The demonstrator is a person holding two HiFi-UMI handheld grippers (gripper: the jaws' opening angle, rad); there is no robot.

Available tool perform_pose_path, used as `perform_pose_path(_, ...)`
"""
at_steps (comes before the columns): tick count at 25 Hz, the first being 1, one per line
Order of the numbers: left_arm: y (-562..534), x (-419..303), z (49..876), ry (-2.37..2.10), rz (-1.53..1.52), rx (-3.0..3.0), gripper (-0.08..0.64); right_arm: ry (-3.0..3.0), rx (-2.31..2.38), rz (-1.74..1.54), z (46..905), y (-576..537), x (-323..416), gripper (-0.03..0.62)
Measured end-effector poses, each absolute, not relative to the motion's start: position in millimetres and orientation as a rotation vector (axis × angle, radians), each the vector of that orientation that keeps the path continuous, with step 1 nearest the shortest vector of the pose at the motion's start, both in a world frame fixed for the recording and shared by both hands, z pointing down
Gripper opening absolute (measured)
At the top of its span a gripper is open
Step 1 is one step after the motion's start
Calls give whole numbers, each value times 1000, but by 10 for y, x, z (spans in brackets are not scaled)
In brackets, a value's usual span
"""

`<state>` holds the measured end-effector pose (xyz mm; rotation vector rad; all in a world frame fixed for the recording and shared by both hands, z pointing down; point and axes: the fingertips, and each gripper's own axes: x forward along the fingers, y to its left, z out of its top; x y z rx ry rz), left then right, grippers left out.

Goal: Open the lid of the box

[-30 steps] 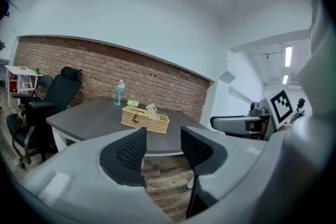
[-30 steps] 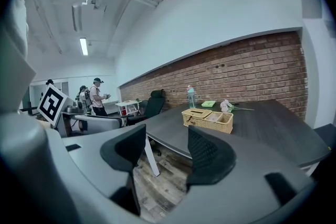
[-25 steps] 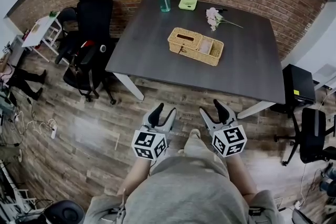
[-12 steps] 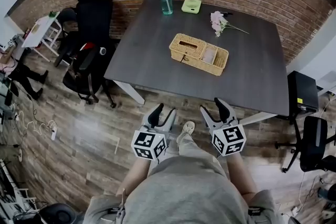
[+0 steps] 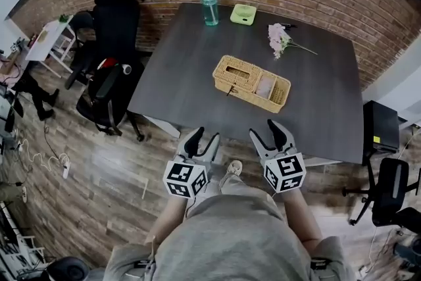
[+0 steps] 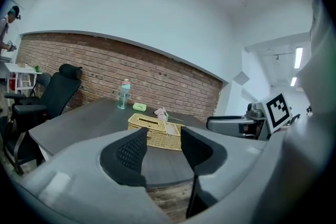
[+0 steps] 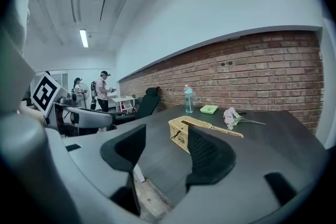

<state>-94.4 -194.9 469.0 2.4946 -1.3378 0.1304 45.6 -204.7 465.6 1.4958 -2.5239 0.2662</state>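
Carried closer to the table (image 5: pixel 177 82) since the earlier frame, left gripper (image 5: pixel 206 138) and right gripper (image 5: pixel 265 131) are held with jaws parted and empty. At 12 o'clock, mid-table, the wicker box (image 5: pixel 251 83) is seen: slotted lid (image 5: pixel 235 70) flat, pale contents in its right compartment.

Table (image 5: pixel 191 76): brought nearer to the person over the last second. Wicker box (image 5: pixel 251 82): shifted down the head view, closer to both grippers. Left gripper (image 5: pixel 205 136), right gripper (image 5: pixel 263 130): tips previously over bare floor, now seen at the table's near edge.
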Motion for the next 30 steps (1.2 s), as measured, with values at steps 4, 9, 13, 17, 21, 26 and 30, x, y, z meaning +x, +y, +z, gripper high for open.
perform_pose_path(4, -2187, -894, 4710, -1341, 141, 2488, 193, -2516, 1474, 252, 4689, -2300, 485, 239)
perform_pose_path(9, -2439, -854, 4710, -1345, 142, 2481, 193, -2501, 1456, 249, 4758, -2584, 520, 239)
perform_pose_path(13, -2608, -835, 4740, -1346, 146, 2470, 193, -2479, 1433, 239, 4872, -2791, 528, 239)
perform_pose_path(17, -2734, -798, 4754, -1342, 154, 2465, 193, -2447, 1410, 235, 5013, -2957, 552, 239)
perform_pose_path(21, -2861, -796, 4770, -1344, 153, 2449, 193, -2411, 1374, 220, 5157, -3091, 558, 239)
perform_pose_path(26, -2999, -778, 4788, -1344, 159, 2439, 193, -2369, 1325, 186, 5344, -3262, 566, 239)
perform_pose_path(30, -3075, -765, 4828, -1340, 173, 2432, 193, -2332, 1295, 162, 5442, -3414, 548, 239)
